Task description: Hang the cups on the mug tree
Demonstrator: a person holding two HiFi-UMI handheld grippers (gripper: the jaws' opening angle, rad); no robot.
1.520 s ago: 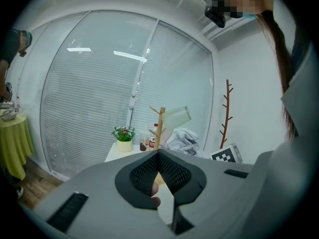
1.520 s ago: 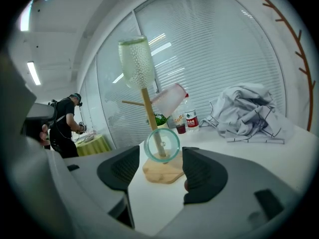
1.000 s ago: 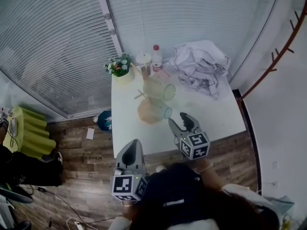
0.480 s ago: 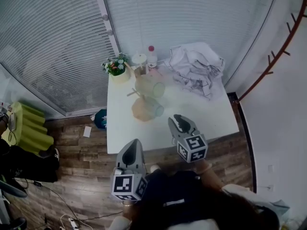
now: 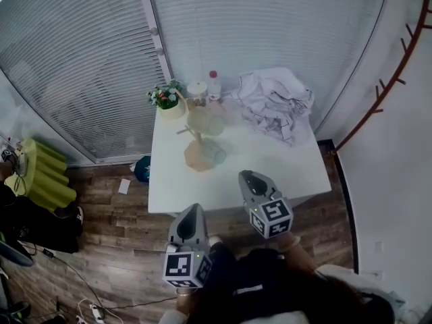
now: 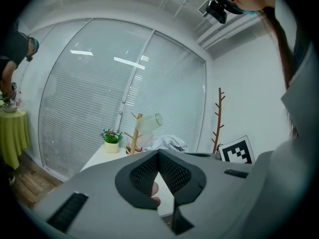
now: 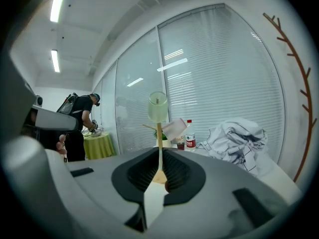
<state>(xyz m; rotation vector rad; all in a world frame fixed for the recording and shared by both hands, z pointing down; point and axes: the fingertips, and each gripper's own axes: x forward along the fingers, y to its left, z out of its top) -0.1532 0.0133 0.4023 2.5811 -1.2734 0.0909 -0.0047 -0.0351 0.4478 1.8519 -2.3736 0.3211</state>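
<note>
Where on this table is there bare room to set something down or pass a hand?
Bare: the near strip of the table, from the mug tree to the near edge, and the near right corner below the crumpled cloth. Crowded: the far edge, with potted plant, small container and bottle beside the tree.

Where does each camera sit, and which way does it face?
Head view: on the person's head, facing steeply down at the table and mug tree; shows the left tool, the right tool and dark hair.
Left gripper view: on the left tool, facing about level toward the mug tree; shows its shut jaws and a fingertip.
Right gripper view: on the right tool, facing the mug tree; its jaws, just closing, hold nothing.
Shared: all three see the mug tree.
</note>
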